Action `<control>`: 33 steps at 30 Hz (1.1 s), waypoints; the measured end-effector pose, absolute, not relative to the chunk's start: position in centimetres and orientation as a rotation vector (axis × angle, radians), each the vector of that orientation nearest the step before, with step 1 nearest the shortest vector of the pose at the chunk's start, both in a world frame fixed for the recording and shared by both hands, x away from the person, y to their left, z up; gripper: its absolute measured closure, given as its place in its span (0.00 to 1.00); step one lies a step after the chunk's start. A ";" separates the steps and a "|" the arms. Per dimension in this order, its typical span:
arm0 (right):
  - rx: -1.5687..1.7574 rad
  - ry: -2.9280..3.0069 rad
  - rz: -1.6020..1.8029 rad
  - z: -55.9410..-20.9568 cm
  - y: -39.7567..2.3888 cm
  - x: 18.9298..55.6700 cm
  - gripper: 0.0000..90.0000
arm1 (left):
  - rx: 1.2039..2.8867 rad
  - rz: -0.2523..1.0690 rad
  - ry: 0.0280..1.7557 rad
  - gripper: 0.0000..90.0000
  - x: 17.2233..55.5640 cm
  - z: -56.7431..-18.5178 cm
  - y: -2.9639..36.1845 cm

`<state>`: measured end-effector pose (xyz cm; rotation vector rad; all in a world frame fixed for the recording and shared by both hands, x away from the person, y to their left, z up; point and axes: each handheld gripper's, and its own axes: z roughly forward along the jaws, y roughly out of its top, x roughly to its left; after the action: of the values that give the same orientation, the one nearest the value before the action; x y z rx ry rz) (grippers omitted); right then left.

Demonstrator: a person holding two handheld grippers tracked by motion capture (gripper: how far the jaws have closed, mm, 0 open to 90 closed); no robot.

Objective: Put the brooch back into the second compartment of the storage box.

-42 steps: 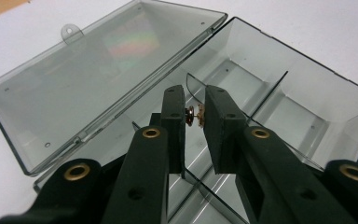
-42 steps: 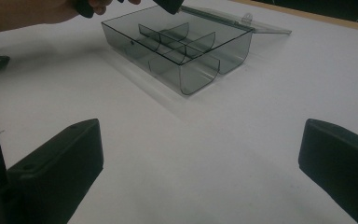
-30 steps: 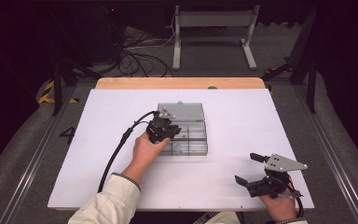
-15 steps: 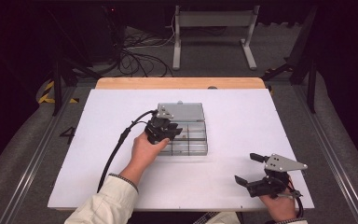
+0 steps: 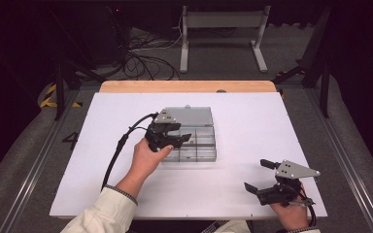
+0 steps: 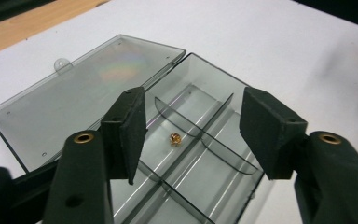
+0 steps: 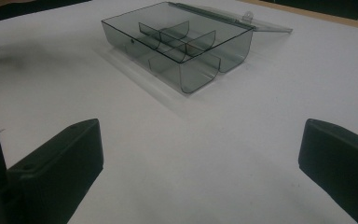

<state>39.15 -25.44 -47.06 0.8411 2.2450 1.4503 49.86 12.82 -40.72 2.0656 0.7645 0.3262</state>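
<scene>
Dividers [image 6: 200,135] and box [image 5: 205,145] walls ring amber bead [image 6: 175,138] under gaping left claw [image 6: 193,133].

Bright tabletop; dark surroundings; soft focus

White table [image 5: 252,121], with a pale wood strip [image 5: 184,86] along its far edge. On it, a smoky grey see-through box [image 5: 194,141]; its open lid [image 6: 74,93] catches a faint rainbow sheen. Inside the box, one small amber-gold bead [image 6: 175,138]. Both grippers are black, left [image 6: 193,135] and right [image 5: 257,175], the left with brass-coloured rivets, each topped by a grey plate. Cream sleeve [image 5: 102,213], checked cuff. Beyond the table, grey floor and yellow-black striped tape [image 5: 53,97].
</scene>
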 end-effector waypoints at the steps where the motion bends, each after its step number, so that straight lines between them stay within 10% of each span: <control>1: 0.838 2.246 1.450 -47.1 -25.4 39.2 0.01 | 2.062 0.325 0.760 0.45 49.7 -40.6 12.9; 33: 0.848 2.251 1.449 -47.1 -25.4 39.2 0.01 | 2.024 0.382 0.677 0.25 46.0 -37.7 15.6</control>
<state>39.22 -25.37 -47.13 0.8476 2.2510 1.4489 45.98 15.61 -37.73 2.0245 0.6772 0.3822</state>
